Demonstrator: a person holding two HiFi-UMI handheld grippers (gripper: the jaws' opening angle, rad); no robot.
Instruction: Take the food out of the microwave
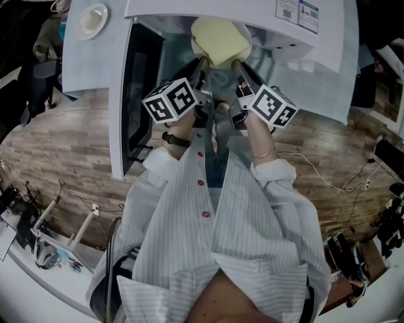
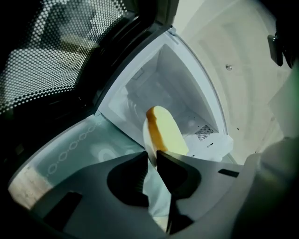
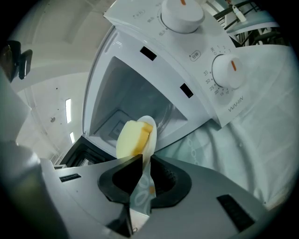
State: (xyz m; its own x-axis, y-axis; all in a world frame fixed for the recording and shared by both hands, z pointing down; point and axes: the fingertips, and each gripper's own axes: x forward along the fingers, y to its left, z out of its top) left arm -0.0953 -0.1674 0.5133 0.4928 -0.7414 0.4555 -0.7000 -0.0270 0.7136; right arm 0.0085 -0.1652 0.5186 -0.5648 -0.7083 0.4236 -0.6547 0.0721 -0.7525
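Head view, contents counted:

- Microwave (image 1: 315, 44), white: one. It stands on a pale surface (image 1: 88, 63), with its one door (image 1: 136, 94) swung open at the picture's left.
- Control knobs (image 3: 182, 14): two, seen in the right gripper view, one above the other on the front panel.
- Plate (image 1: 196, 47), white: one. It is carried clear of the surface, just in front of the open cavity.
- Food (image 1: 221, 39): one pale yellow slab with a darker golden crust edge. It lies flat on the plate, broad face up.
- Small dish (image 1: 93, 20), white: one. It sits apart, on the surface beyond the door.
- Patterned cloth (image 3: 243, 154): one, under the microwave.

Tongs: two.
- Left tongs (image 2: 152, 156) are narrowed onto the plate's near left rim.
- Right tongs (image 3: 145, 158) are narrowed onto its near right rim.

Orientation: the slab's rounded end points away from the person, into the cavity. Its straighter end faces the tongs. In both gripper views the plate shows edge-on, and the slab's length runs away from the camera toward the cavity. From overhead it looks nearly as wide as it is deep.
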